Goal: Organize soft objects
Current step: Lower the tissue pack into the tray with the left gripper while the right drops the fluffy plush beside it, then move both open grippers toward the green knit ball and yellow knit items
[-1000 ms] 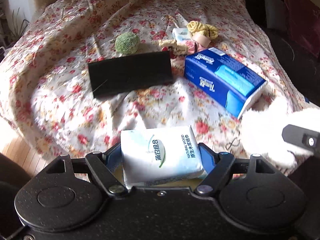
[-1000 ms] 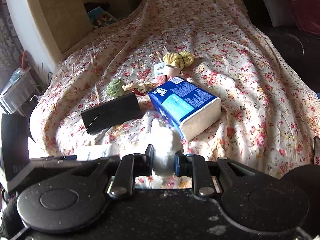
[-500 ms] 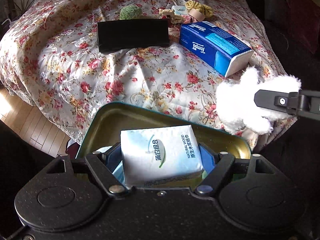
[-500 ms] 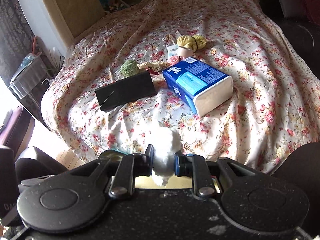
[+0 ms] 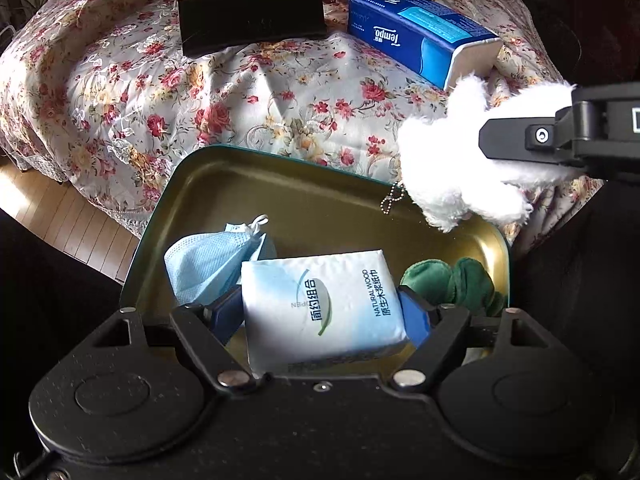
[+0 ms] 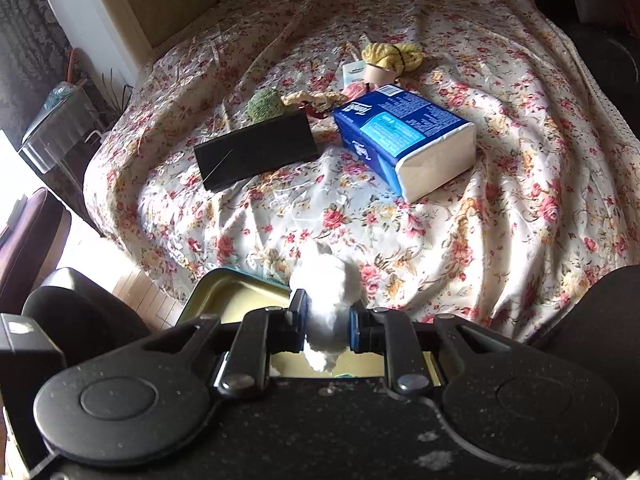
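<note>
Both tongs got swung over the tin [image 5: 208,184] at lower frame, left tongs [image 5: 322,314] clamped on the tissue pack [image 5: 320,308], right tongs [image 6: 326,326] pinched shut on the white plush [image 6: 324,280], probably so both can be dropped in.

Matte black left gripper [image 5: 322,312] with blue finger pads, silver pivot screws, round embossed discs, right gripper [image 6: 326,326] alike, flecked with white fluff

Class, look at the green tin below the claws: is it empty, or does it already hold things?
Not empty. The tin holds a blue mesh pouch and a green plush item.
</note>
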